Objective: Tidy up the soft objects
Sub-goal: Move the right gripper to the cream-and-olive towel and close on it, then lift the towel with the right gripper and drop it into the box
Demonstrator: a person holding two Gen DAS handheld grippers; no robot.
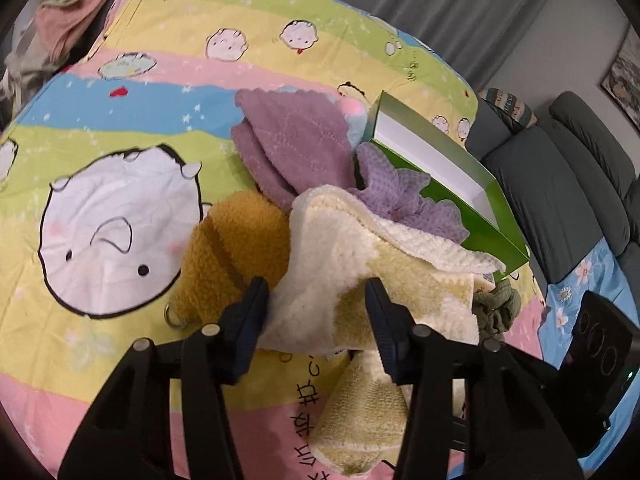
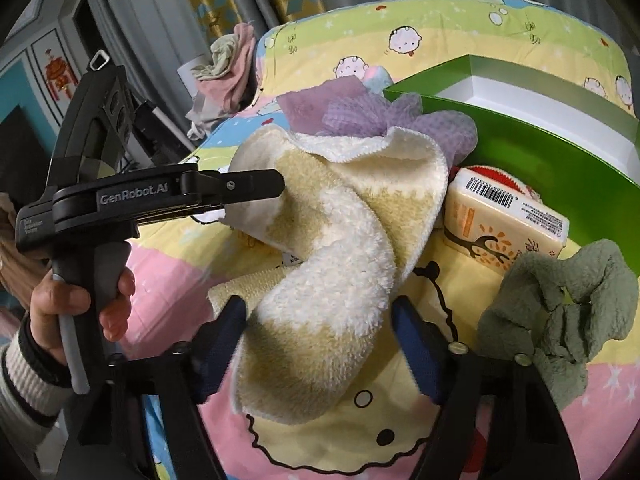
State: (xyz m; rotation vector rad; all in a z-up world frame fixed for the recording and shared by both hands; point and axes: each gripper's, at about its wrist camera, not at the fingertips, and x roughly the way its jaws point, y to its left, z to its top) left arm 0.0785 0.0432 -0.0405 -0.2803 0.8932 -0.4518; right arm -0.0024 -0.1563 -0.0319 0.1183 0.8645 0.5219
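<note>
Cartoon-print bedding (image 1: pixel 120 128) bears the cream-and-yellow towel (image 2: pixel 340 264), its long fold running straight out between the right gripper (image 2: pixel 320 344) pads, jaws half-wide around it, the left gripper (image 1: pixel 320 320) likewise straddling its corner

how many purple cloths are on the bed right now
2. A fuzzy purple cloth lies on the bedspread left of the green box; a waffle-weave purple cloth drapes against the box's near wall, partly under the cream towel. More may be hidden beneath.
</note>
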